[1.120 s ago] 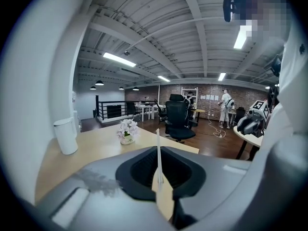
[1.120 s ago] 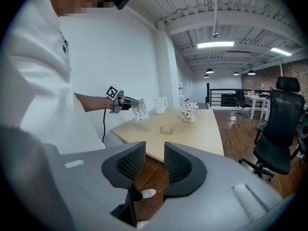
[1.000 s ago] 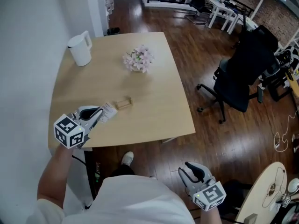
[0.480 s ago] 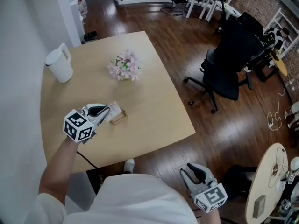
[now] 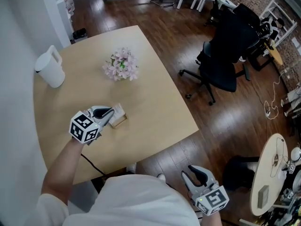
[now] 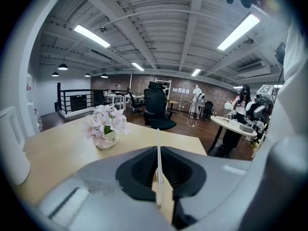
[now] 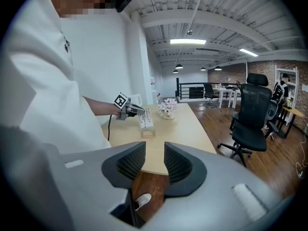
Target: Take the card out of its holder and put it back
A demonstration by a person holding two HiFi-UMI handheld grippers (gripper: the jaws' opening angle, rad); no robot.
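Observation:
My left gripper (image 5: 109,113) is shut on the white card (image 5: 117,110), low over the light wooden table (image 5: 155,98). The card's lower edge meets the small wooden holder (image 5: 120,122); whether it sits in the slot I cannot tell. In the left gripper view the card (image 6: 158,167) stands edge-on, pinched between the dark pads. In the right gripper view the left gripper (image 7: 129,109) holds the printed card (image 7: 145,118) right above the holder (image 7: 148,133). My right gripper (image 5: 195,172) hangs open and empty off the table's near edge, beside the person's body; its own view shows a clear gap (image 7: 155,163).
A white jug (image 5: 48,70) stands at the table's far left corner, and a pot of pink flowers (image 5: 121,65) sits beyond the holder. A black office chair (image 5: 220,55) stands on the wooden floor to the right. A round white table (image 5: 273,173) is at the lower right.
My left gripper has carried the card forward and right from beside the holder until it meets it. The head view has swung. The right gripper has stayed put.

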